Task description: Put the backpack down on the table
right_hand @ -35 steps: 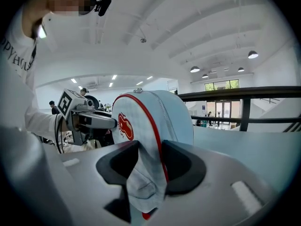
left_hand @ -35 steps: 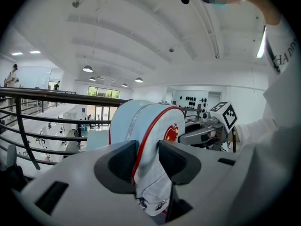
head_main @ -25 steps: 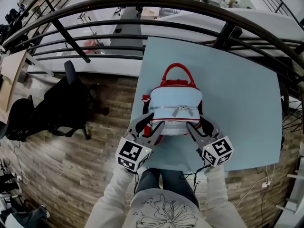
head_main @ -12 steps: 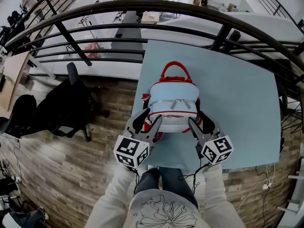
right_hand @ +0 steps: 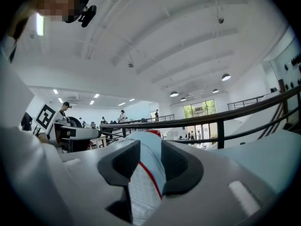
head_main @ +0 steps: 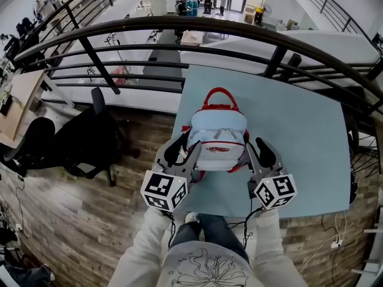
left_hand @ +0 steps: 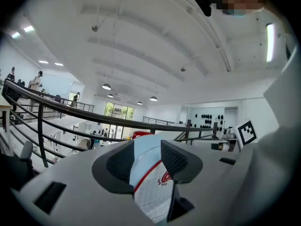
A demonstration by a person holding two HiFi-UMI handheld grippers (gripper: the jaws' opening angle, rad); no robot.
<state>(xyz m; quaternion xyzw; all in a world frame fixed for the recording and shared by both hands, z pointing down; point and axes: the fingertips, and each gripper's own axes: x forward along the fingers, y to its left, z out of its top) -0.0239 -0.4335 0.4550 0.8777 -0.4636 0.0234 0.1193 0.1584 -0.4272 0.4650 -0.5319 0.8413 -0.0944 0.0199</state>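
Compared with a second ago, the backpack (head_main: 218, 137) sits higher and closer to the head camera. Its lower front panel with the red logo (head_main: 216, 149) now shows, and both grippers have come up with it. It hangs over the near part of the light blue table (head_main: 299, 136). I cannot tell if its bottom touches the table.

The left gripper (head_main: 182, 151) clamps the backpack's left side. Its jaws have widened a little within this second, and the fabric fills the gap between the pads. The right gripper (head_main: 256, 154) clamps the right side. Its jaws have just been closing, with the fabric between them.

The backpack's long axis runs away from the person. The red handle (head_main: 219, 94) points to the dark metal railing (head_main: 179, 26), and the bottom points to the person. The front faces up.

The body is smooth pale blue fabric, rounded, with red piping and a silver zip (head_main: 222, 134). The jaw pads are black and ribbed.
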